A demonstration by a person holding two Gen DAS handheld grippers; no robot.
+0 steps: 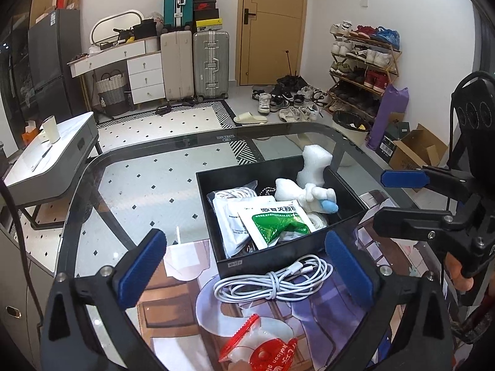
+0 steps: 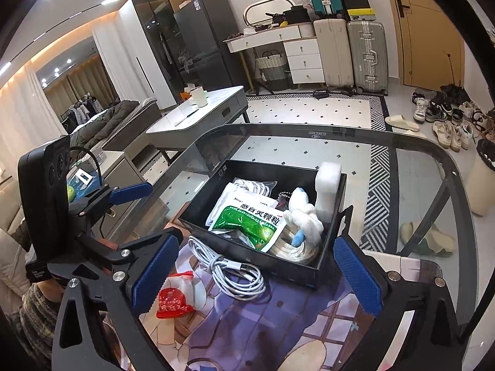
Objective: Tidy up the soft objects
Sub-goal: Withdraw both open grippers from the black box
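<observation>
Nearest the cameras, a crinkly red-and-white packet [image 1: 260, 343] is cut off by the frame, lying on the printed mat [image 2: 278, 318] over the glass table [image 1: 148, 167]. Just beyond, a glossy white coiled cable [image 1: 275, 281] sits between the left gripper [image 1: 247, 266] fingers, spread wide, gripping nothing. The right gripper [image 2: 253, 272] is wide too. Further back, a matte black box [image 1: 278, 256] holds a green sachet [image 1: 278, 221], fuzzy white plush [image 2: 304, 216], foam block [image 2: 328, 182]; underneath is hard to make out

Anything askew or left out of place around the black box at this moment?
Yes. The white foam block stands tilted against the black box's far corner, poking above its rim. The bundled white cable and the red-and-white packet lie outside the box on the mat. Both grippers are open and empty.
</observation>
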